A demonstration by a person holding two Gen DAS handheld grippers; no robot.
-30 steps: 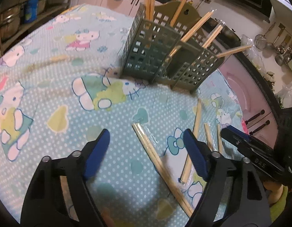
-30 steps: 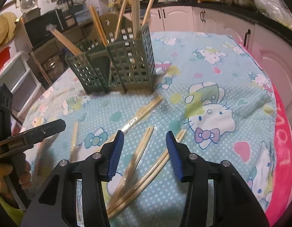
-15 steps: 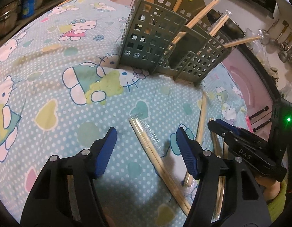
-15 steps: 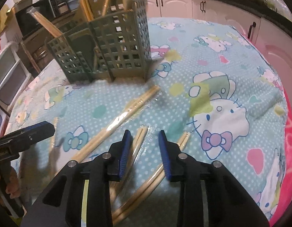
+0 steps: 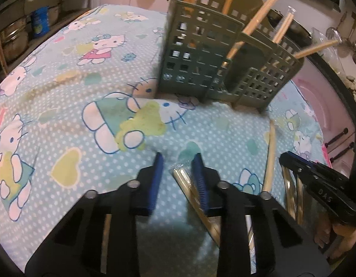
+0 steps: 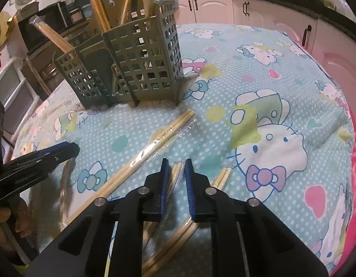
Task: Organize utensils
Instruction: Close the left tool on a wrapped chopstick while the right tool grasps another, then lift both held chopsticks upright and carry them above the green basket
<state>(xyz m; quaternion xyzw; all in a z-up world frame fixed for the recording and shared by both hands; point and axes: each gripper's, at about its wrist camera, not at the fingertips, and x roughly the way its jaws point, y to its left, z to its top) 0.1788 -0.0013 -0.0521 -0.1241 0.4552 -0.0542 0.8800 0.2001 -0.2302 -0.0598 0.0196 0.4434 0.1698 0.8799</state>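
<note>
A green grid utensil rack [image 5: 201, 55] [image 6: 141, 60] stands on the cartoon-cat tablecloth [image 5: 62, 92] with several chopsticks upright in it. In the left wrist view a plastic-wrapped chopstick pair [image 5: 181, 175] lies between the closing jaws of my left gripper [image 5: 177, 161]. It rests against the right pad, and the left pad is still apart from it. In the right wrist view my right gripper [image 6: 176, 164] is closing on another wrapped pair [image 6: 176, 173], its pads tight against both sides. Each gripper shows at the edge of the other's view.
More wrapped chopsticks lie loose on the cloth: a long pair [image 6: 154, 143], a pair [image 6: 220, 177] right of my right gripper, and one [image 5: 271, 152] by the rack. Pink cabinets [image 6: 335, 53] surround the table. A person's hand [image 6: 20, 214] shows at lower left.
Both grippers have come lower and closer to the chopsticks on the cloth. Both pairs of jaws have narrowed a lot around a wrapped pair. The rack looks nearer.
</note>
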